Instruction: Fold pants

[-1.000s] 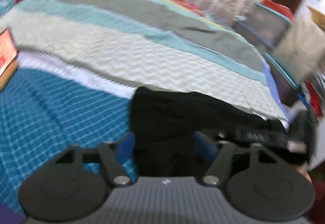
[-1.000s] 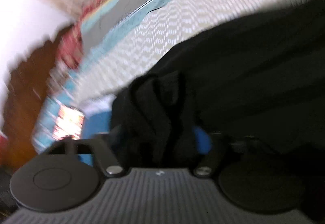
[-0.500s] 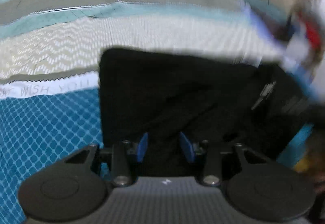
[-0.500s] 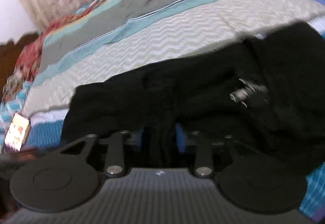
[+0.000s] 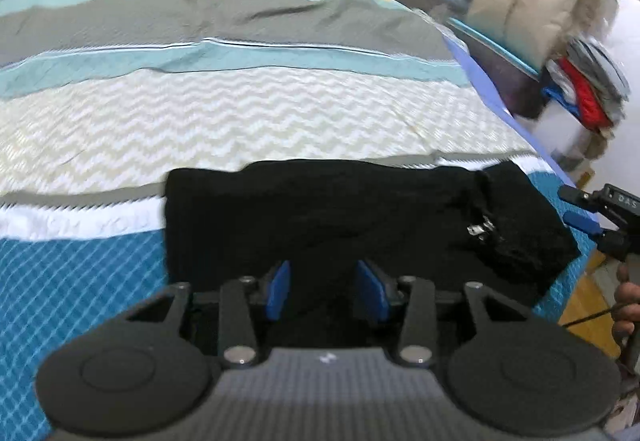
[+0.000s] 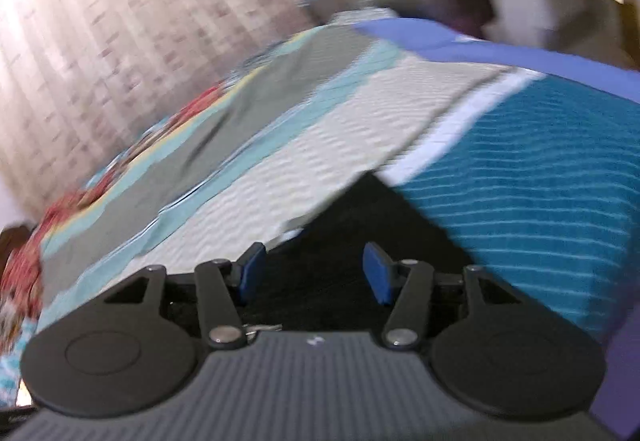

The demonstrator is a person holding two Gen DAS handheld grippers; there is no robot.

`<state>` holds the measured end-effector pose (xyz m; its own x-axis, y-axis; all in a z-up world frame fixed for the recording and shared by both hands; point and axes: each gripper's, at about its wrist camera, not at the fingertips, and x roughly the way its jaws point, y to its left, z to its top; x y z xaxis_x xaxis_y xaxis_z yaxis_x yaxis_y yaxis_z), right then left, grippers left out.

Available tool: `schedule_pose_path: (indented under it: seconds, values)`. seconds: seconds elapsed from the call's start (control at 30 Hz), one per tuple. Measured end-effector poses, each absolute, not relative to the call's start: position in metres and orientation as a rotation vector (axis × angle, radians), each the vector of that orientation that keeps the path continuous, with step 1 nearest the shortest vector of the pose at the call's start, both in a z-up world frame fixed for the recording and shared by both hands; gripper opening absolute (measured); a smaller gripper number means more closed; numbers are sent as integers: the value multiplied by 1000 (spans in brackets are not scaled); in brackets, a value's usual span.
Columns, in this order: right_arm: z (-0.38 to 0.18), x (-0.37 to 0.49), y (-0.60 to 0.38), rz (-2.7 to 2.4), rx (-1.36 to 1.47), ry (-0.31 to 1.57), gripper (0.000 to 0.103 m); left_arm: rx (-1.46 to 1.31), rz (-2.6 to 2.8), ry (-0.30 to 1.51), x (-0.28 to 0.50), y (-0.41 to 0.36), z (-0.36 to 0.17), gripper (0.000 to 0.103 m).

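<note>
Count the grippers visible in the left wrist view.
2: the left gripper open over the black pants at bottom centre; the right gripper at the right edge, beside the pants.

white letters "DAS" on right claw (image 5: 600, 215), blurred beyond that

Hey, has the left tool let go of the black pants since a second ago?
Yes. The left tool now stands open, with the pants lying flat on the bedspread; half a second ago its pads pinched the fabric.
</note>
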<state>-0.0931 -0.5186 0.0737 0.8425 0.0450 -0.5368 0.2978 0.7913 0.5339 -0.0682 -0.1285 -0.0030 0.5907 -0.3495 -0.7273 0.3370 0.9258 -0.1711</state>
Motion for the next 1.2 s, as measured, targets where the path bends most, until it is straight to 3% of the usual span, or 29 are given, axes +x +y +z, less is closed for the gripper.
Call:
schedule_pose_path:
  seconds: [0.13,0.2,0.6,0.73,0.83,0.9,1.03,1.2]
  values:
    - [63,-101,-520,-194,637,596,56,134,-363,944,-61,-164,-26,43]
    - [54,-97,-518,-201,621,649,56,177,-321,972,-59,-171,-39,52]
    - [42,-89,-501,-190,497,681,58,199,-283,980,-57,-180,-45,55]
    - [63,-95,-498,-231,494,635,58,145,-294,992,-60,-169,-34,56]
    - [87,-91,-480,-156,415,563,59,58,-301,932,-72,-141,-13,68]
    - [97,-78,-459,-58,372,571,59,-1,-265,881,-84,-116,-3,85]
    - [111,-47,-390,218,347,635,60,-152,-199,887,-101,-65,-5,92]
    - [120,-12,-266,497,114,739,69,-290,-230,962,-105,-43,-31,93]
